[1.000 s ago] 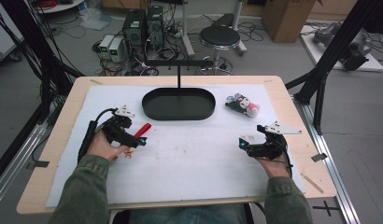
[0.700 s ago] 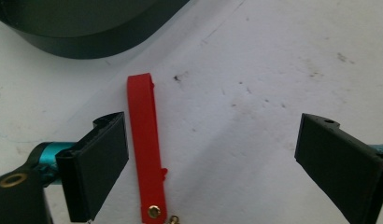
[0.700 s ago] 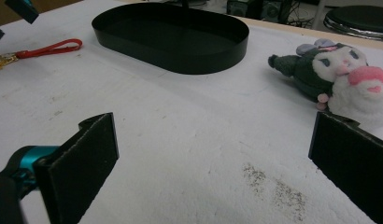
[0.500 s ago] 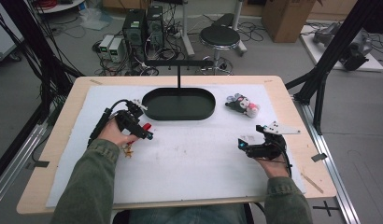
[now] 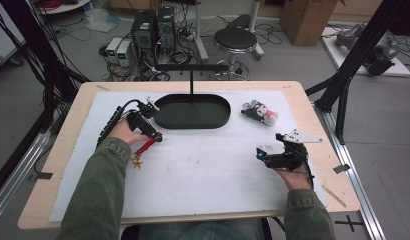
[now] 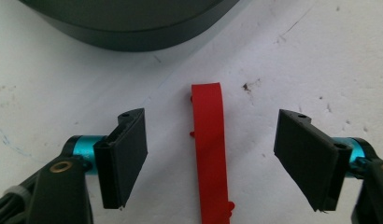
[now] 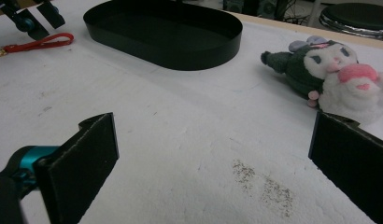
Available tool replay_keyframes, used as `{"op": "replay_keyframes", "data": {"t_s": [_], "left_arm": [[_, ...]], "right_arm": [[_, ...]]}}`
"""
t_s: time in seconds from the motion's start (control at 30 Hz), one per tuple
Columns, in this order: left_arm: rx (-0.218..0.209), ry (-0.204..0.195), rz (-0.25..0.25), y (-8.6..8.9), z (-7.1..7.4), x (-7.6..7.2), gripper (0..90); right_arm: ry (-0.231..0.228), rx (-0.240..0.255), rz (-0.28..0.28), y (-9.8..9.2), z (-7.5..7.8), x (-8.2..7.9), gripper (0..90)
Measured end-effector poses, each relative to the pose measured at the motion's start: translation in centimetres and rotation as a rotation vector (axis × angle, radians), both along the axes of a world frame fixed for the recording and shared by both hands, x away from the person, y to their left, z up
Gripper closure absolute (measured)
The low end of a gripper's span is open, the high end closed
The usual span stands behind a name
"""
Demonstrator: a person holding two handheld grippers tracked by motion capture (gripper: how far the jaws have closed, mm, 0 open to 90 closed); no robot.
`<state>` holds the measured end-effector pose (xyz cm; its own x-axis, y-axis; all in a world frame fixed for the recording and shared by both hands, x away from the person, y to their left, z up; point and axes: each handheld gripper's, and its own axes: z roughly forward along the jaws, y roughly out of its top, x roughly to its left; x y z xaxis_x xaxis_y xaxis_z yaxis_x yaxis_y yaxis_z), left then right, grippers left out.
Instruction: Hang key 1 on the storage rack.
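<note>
Beside black tray point(image 5: 192, 111), red strap point(image 6: 208, 149) lies flat on surface between left claw point(image 6: 217, 158) pads, just closing, not yet touching. Risk: pads skid over thin strap. Right claw point(image 7: 217, 158) apart, idle.

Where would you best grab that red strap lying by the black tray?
Probably across the red strap's narrow width near its looped end, coming from above. It lies flat on the white sheet, and the left gripper, its jaws just closing, already straddles it without touching.
</note>
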<state>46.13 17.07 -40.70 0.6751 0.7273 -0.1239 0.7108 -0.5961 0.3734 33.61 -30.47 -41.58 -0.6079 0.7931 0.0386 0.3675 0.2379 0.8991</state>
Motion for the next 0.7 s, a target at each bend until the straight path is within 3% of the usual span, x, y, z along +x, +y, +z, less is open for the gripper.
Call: {"op": "replay_keyframes", "data": {"t_s": [0.1,0.23,0.4,0.47,0.5,0.6,0.67,0.7], "left_arm": [[0.014,0.017,-0.007,-0.11,-0.25,0.05,29.8],[0.013,0.011,-0.020,-0.45,-0.40,0.00,33.8],[0.029,0.017,-0.004,-0.40,-0.62,0.17,36.4],[0.040,0.016,0.003,-0.33,-0.63,0.16,44.6],[0.040,0.018,0.005,-0.36,-0.67,0.12,44.6],[0.108,-0.031,0.011,-0.65,-0.58,-0.18,59.4],[0.112,-0.039,0.007,-0.63,-0.54,-0.28,69.8],[0.113,-0.043,0.001,-0.67,-0.54,-0.36,70.8]], "right_arm": [[0.009,-0.015,0.009,0.24,-0.09,-0.04,0.7],[0.016,-0.021,0.009,0.31,-0.15,0.01,0.6],[0.028,-0.034,0.018,0.31,-0.27,0.25,0.7],[0.031,-0.034,0.023,0.36,-0.30,0.29,0.7],[0.031,-0.034,0.023,0.36,-0.30,0.29,0.7],[0.044,-0.033,0.024,0.34,-0.32,0.28,0.7],[0.042,-0.041,0.026,0.34,-0.35,0.31,0.7],[0.042,-0.043,0.026,0.37,-0.36,0.29,0.7]]}}
